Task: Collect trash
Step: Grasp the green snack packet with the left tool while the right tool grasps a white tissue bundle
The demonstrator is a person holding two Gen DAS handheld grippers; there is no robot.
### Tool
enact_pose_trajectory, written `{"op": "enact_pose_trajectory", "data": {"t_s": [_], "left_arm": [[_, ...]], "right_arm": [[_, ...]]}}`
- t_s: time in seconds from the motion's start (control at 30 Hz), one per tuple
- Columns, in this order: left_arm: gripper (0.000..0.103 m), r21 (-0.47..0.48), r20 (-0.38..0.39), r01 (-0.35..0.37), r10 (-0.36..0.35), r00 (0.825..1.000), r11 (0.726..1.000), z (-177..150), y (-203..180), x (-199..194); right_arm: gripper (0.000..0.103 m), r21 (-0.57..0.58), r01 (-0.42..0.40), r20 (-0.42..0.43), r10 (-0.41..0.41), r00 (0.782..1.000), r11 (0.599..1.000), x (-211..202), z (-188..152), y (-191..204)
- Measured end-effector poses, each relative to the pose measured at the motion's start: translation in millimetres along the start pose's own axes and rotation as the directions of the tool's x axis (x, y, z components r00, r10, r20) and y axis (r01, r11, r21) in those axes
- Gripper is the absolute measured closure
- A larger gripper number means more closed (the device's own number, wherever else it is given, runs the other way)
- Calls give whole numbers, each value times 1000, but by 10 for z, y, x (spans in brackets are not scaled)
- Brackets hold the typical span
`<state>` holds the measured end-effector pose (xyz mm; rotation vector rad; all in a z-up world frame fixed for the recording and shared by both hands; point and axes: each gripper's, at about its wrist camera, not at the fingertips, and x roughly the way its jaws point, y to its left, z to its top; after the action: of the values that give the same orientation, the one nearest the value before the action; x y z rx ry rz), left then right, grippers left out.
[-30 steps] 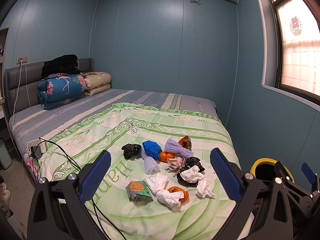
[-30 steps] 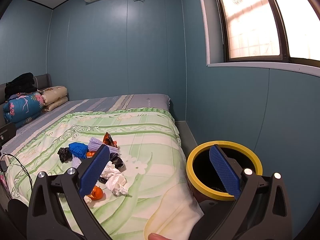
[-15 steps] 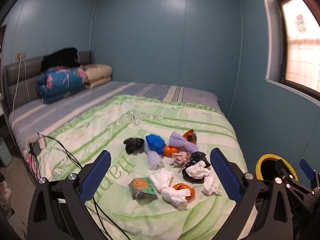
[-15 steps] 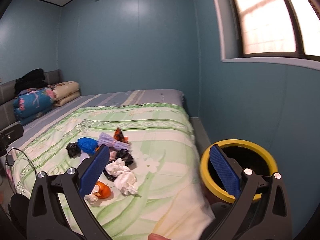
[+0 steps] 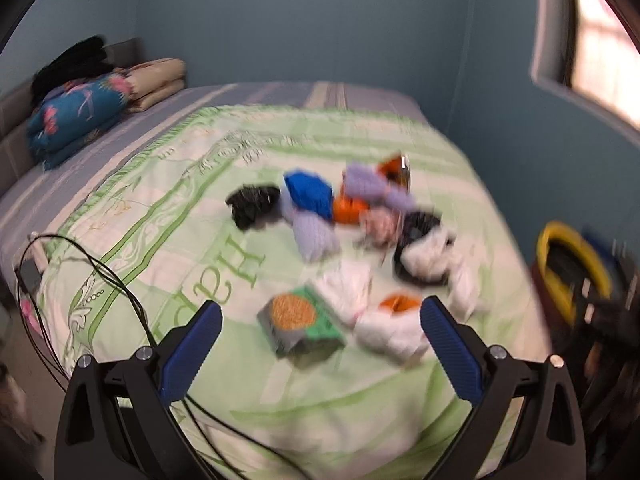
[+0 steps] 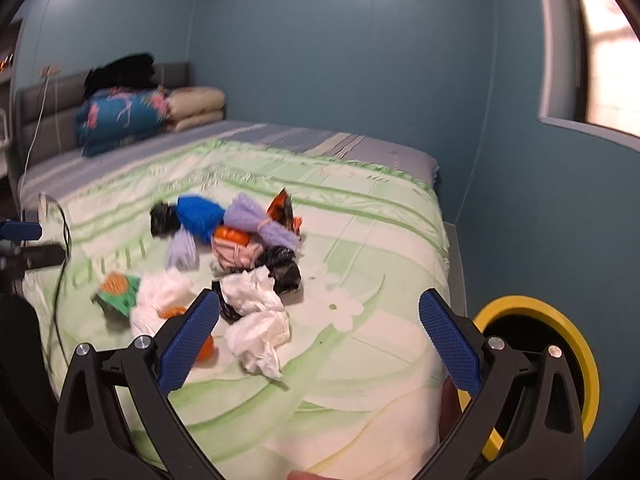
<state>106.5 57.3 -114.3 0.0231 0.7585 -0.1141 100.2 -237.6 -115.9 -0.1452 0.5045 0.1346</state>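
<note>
Both grippers have swung down and in toward the bed over the last second: the pile of trash sits larger and lower in each view, and the left view is smeared with motion. That reads as the approach, nothing picked yet.

Nearest, the left gripper [image 5: 320,340] has its jaws spread wide and empty, framing the green snack packet [image 5: 302,326] at 12 o'clock just ahead, with a white tissue wad [image 5: 386,332] over an orange scrap [image 5: 400,302] at 1 o'clock. The right gripper [image 6: 320,338] is likewise released and empty, and a crumpled tissue [image 6: 260,336] lies just beyond its left blade at 11 o'clock.

Farther out, the rest of the litter bunches together: a black bag [image 6: 284,268], pink scrap [image 6: 232,252], purple nets [image 6: 256,220], a blue bundle [image 6: 200,216] and an orange wrapper [image 6: 284,210], all touching or overlapping on the green quilt [image 6: 360,340].

The yellow-rimmed bin [image 6: 536,360] stands on the floor at 3 o'clock, just off the bed's right edge, mouth open. My judgement: the near-edge pieces are the easy first grabs, with clear quilt on the right for a short carry to the bin. On the left, a black cable [image 5: 100,276] trails over the quilt's edge at 9 o'clock and could snag the left gripper. Folded bedding [image 6: 132,116] at the headboard is well clear.
</note>
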Motion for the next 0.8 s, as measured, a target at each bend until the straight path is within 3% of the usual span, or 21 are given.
{"op": "enact_pose_trajectory", "data": {"t_s": [0.07,0.17,0.37,0.47,0.67,0.8], "left_arm": [[7,61,-3,-24,24,1000,998,-142,-21,90],[7,82,-62,-4,9,998,997,-272,49,267],[7,-52,-126,19,-25,992,998,-193,406,543],[7,-44,-149,-1,-6,989,999,-112,430,690],[7,-55,-169,89,-97,981,995,3,396,903],[7,-115,-213,139,-161,964,984,23,424,1121]], "right_arm": [[7,-32,-34,-53,32,998,999,156,-43,20],[7,-49,-86,-130,79,988,995,364,-111,34],[7,-49,-175,-190,163,968,983,641,-131,76],[7,-86,-199,-217,176,960,976,742,-113,125],[7,-139,-221,-275,177,945,965,993,-52,205],[7,-140,-243,-320,188,928,960,1176,-43,235]]}}
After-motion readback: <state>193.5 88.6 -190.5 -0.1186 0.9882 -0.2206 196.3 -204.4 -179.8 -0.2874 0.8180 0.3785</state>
